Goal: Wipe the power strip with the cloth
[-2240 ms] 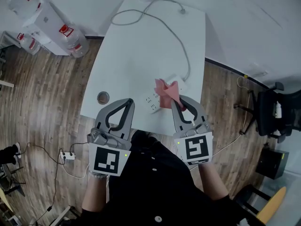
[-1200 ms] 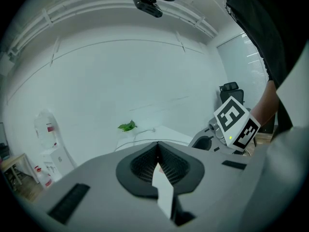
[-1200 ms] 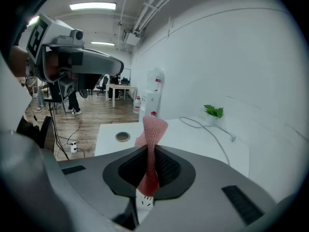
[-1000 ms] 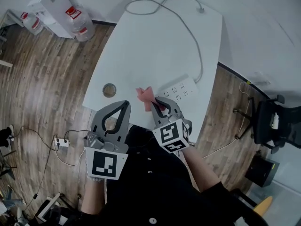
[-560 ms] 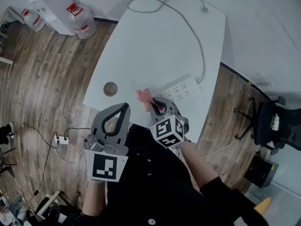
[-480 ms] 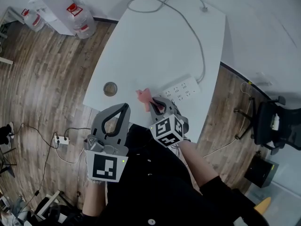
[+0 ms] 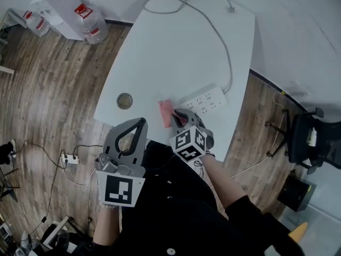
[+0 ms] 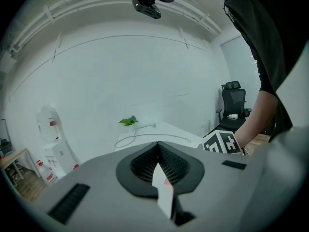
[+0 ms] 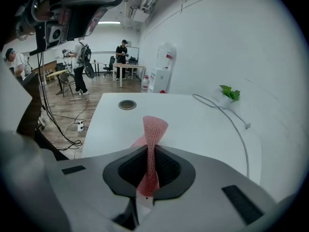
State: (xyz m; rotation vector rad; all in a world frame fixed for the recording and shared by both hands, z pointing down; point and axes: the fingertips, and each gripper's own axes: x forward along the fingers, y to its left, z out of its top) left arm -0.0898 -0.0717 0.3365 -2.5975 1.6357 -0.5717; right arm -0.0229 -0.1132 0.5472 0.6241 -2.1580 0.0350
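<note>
Head view: one white plastic power strip (image 7: 206, 100) lies near the close right edge of the white oval table (image 7: 176, 47), with its single grey cable (image 7: 220, 35) running away across the top. One pink knitted cloth (image 7: 164, 112) sits just beside the strip's near end and seems not to be on it. The right tool (image 7: 178, 114) grips the cloth. The left tool (image 7: 140, 121) hovers off the table edge, its tips together. One round metal grommet (image 7: 124, 101) is set into the table to the left.

Left gripper view: the left tool (image 8: 157, 145) is closed on nothing; only table edge shows past the jaws.

Right gripper view: the right tool (image 9: 149, 151) is clamped on the cloth (image 9: 154, 126), which stands up in a twisted fold beyond the tips.

The cloth looks soft, light and limp, so a pinch at a bunched fold suits it. The strip looks stiff, light and smooth, and it probably slides under rubbing. The spare tool would best pin its long sides near the cable end.
</note>
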